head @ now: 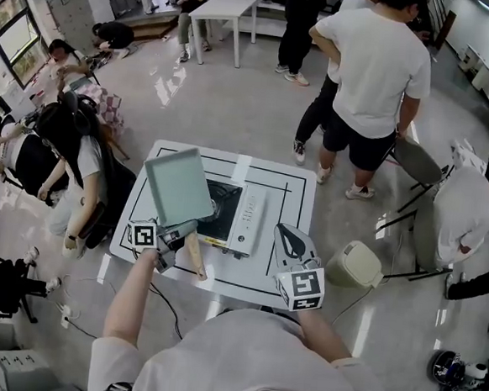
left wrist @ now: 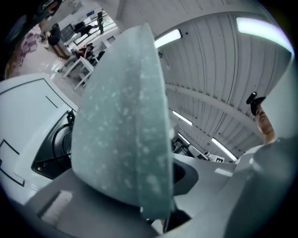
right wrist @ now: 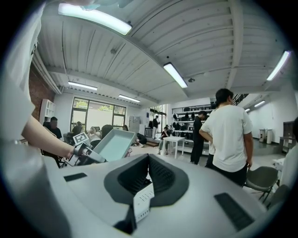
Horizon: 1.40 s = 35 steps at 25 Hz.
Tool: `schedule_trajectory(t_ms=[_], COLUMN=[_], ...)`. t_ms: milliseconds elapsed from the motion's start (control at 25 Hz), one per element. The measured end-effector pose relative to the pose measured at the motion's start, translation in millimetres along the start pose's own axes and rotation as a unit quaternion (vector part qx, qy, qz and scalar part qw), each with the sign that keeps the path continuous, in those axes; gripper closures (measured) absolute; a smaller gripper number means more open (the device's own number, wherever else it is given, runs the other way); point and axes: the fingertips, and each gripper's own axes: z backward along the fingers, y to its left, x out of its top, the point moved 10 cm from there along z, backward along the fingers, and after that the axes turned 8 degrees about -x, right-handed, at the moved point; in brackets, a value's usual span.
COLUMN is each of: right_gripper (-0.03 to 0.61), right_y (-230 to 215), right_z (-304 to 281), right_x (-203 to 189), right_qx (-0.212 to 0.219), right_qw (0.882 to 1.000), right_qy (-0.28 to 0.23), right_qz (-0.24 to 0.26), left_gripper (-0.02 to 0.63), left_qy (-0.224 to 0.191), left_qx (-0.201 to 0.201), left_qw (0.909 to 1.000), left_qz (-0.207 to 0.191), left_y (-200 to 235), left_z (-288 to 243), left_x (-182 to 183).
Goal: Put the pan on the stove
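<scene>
A square grey-green pan (head: 178, 185) hangs tilted in the air over the left part of the portable stove (head: 244, 220), which stands mid-table. My left gripper (head: 176, 234) is shut on the pan at its near end, by the wooden handle (head: 195, 260). The pan (left wrist: 121, 125) fills the left gripper view, with the stove's black burner (left wrist: 53, 146) below it. My right gripper (head: 290, 236) hovers at the stove's right side, shut and holding nothing. The right gripper view shows its pads (right wrist: 160, 174) together, with the pan (right wrist: 111, 144) to the left.
The white table (head: 295, 194) has black lines marked on it. A beige bin (head: 355, 265) stands at its right edge. Several people stand behind the table and sit at the left; a folding chair (head: 420, 162) is at the back right.
</scene>
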Motion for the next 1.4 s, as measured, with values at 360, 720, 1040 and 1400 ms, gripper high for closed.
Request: schedule_trajectory(t_ms=[360, 720, 1040, 1400], right_gripper=[0.569, 0.569, 0.569, 0.569], right_y=[-5.1, -11.8, -15.2, -19.0], right_z=[-1.5, 0.6, 9.3, 10.2], right_x=[-4.3, -14.8, -26.7, -34.1], right_qx=[-0.008, -0.021, -0.036, -0.041], right_qw=[1.000, 0.999, 0.998, 0.996], right_qy=[0.013, 0.037, 0.055, 0.079], right_qz=[-0.002, -0.014, -0.003, -0.019], left_gripper=[0.491, 0.486, 0.485, 0.483], left_qy=[0.081, 0.088, 0.127, 0.147], left_qx=[-0.050, -0.094, -0.096, -0.107], left_qw=[0.9922, 0.9661, 0.9505, 0.9312], left_qz=[0.081, 0.224, 0.266, 0.316], left_y=[33.3, 61.2, 77.5, 96.2], left_z=[-31.4, -50.3, -61.6, -58.8], left_x=[-5.6, -26.3, -39.2, -42.9])
